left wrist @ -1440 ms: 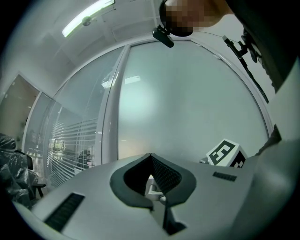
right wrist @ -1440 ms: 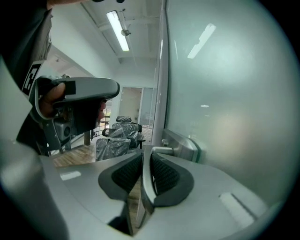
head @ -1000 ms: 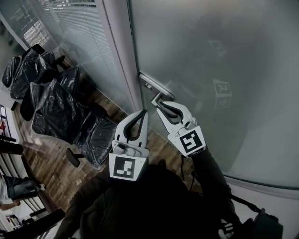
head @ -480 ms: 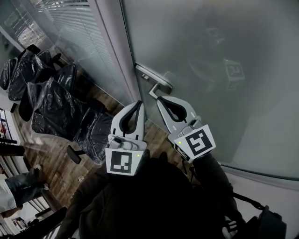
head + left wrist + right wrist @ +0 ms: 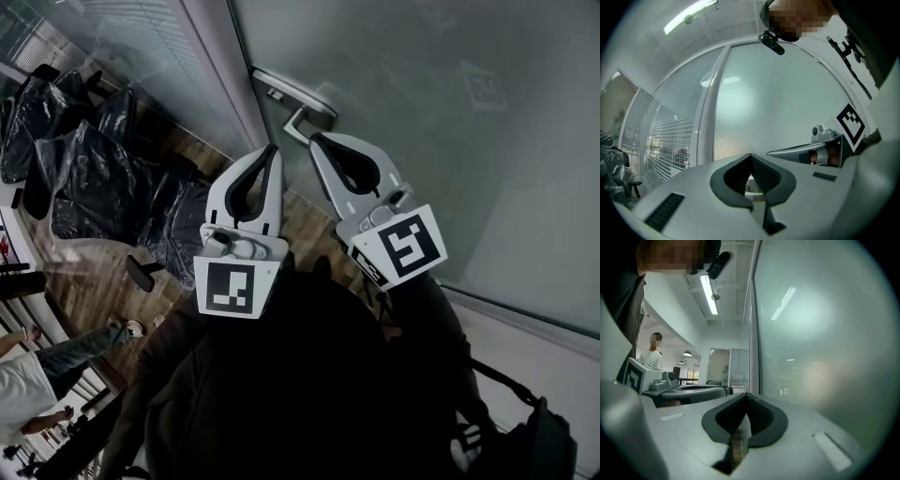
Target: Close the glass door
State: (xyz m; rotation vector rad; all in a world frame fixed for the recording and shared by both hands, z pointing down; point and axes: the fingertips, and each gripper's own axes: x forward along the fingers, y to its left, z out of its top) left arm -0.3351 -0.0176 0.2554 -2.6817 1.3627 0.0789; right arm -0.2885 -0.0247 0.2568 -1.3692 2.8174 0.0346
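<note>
The frosted glass door point(image 5: 450, 122) fills the right of the head view, and its metal lever handle point(image 5: 298, 94) juts out near the door's left edge. My right gripper point(image 5: 314, 140) is shut and empty, its tip just below the lever's end. My left gripper point(image 5: 272, 149) is also shut and empty, and sits a little left of it by the door edge. In the left gripper view the shut jaws point(image 5: 750, 156) point at the glass door point(image 5: 778, 98), with the right gripper point(image 5: 811, 152) beside them. The right gripper view has its shut jaws point(image 5: 746, 395) alongside the glass point(image 5: 825, 333).
A grey door post point(image 5: 220, 75) and a glass partition with blinds point(image 5: 131, 47) stand left of the door. Several chairs wrapped in black plastic point(image 5: 84, 169) sit on the wooden floor point(image 5: 94, 281). A person point(image 5: 37, 375) walks at the lower left; another person point(image 5: 652, 355) stands far off.
Handle and door have slid up and left in the head view, and both grippers look larger. Both stay shut just under the lever. A person has walked in at the lower left.
</note>
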